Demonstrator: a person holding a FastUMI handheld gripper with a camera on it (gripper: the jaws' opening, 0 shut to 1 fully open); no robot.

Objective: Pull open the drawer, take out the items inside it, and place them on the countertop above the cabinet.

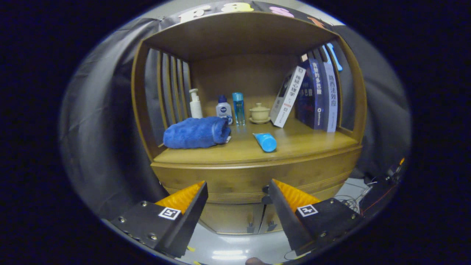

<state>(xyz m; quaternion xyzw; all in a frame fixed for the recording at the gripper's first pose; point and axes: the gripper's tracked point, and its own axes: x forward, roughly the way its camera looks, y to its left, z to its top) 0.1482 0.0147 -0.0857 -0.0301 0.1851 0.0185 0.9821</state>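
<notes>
My gripper (pixel 238 200) is released, the drawer (pixel 254 180) looks closed, and towel (pixel 196 132) and tube (pixel 265 141) already lie on the table (pixel 312 141).

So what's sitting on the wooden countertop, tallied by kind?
Rolled blue towel: 1
Bottles (white pump bottle, white blue-capped bottle, clear blue bottle): 3
Blue tube lying down: 1
Beige lidded cup on saucer: 1
Books: about 4
Total: about 10
</notes>
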